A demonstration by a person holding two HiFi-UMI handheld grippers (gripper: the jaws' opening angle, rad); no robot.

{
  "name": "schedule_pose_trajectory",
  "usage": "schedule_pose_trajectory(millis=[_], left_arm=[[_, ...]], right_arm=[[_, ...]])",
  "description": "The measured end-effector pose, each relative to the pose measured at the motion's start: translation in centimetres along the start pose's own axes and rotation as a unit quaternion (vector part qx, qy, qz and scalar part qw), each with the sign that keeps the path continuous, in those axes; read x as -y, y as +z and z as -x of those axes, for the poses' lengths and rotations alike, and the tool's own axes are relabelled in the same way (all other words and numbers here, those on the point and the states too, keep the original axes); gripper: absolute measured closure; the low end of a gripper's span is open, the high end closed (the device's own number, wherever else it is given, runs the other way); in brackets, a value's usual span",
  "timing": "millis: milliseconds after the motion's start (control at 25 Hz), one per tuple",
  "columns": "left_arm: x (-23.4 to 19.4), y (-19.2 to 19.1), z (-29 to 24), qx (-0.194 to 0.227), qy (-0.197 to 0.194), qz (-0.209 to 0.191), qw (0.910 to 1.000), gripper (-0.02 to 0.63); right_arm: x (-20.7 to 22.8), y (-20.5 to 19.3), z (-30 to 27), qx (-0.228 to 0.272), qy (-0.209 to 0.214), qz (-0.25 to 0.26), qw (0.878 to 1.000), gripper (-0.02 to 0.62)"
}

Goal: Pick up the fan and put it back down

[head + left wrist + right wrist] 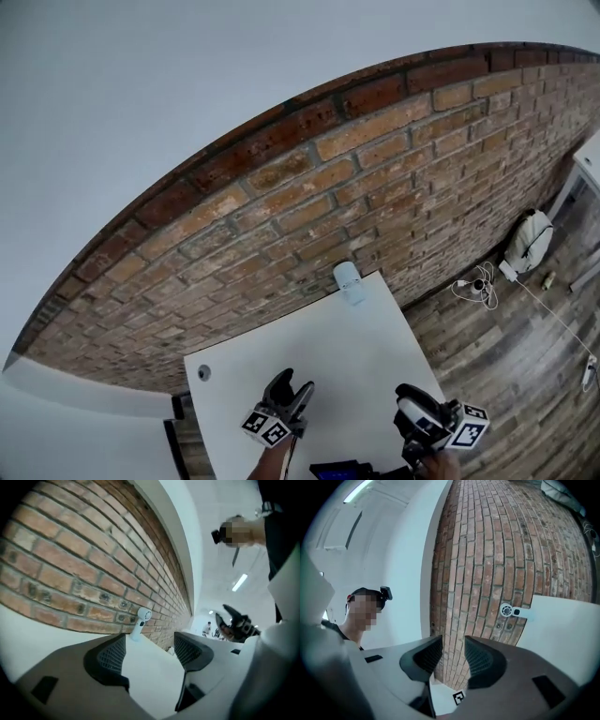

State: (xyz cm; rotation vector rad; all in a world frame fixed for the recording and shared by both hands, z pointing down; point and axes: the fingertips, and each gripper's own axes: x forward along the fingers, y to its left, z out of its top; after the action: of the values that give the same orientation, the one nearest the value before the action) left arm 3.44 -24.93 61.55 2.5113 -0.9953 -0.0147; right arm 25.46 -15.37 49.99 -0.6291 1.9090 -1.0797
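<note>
A small white hand-held fan (349, 281) stands upright at the far edge of the white table (309, 352), close to the brick wall. It also shows in the left gripper view, where the fan (139, 623) is well beyond the jaws, and in the right gripper view, where the fan (513, 611) is far off to the right. My left gripper (292, 386) hovers over the near part of the table, open, with nothing between its jaws (150, 651). My right gripper (410, 398) is near the table's right front corner, tilted upward at the wall and open on nothing (452, 656).
A brick wall (375, 178) runs behind the table. The table has a round cable hole (203, 372) at its left. On the wooden floor to the right lie a white bag (528, 239) and cables (478, 281), beside white furniture (583, 173).
</note>
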Motion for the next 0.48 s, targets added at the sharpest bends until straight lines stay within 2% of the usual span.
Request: schedule_pose_trajectory(millis=[80,200,480], left_arm=[[0.4,1.5,5.3,0.031,0.002,0.026,0.9992,0.320],[1.4,3.8,12.1,0.082,0.004,0.045,0.9956,0.362],[5.7,7.0,25.0,0.185,-0.018,0.069,0.9801,0.373]], right_arm=[[-1.0,-1.5,-1.2,-0.009,0.016,0.002,1.000,0.463],[-3.0,-4.7,-2.9,-0.030,0.036,0.001,0.999,0.463],[-9.5,-15.1,-3.2,-0.066,0.030,-0.016,0.997,0.463]])
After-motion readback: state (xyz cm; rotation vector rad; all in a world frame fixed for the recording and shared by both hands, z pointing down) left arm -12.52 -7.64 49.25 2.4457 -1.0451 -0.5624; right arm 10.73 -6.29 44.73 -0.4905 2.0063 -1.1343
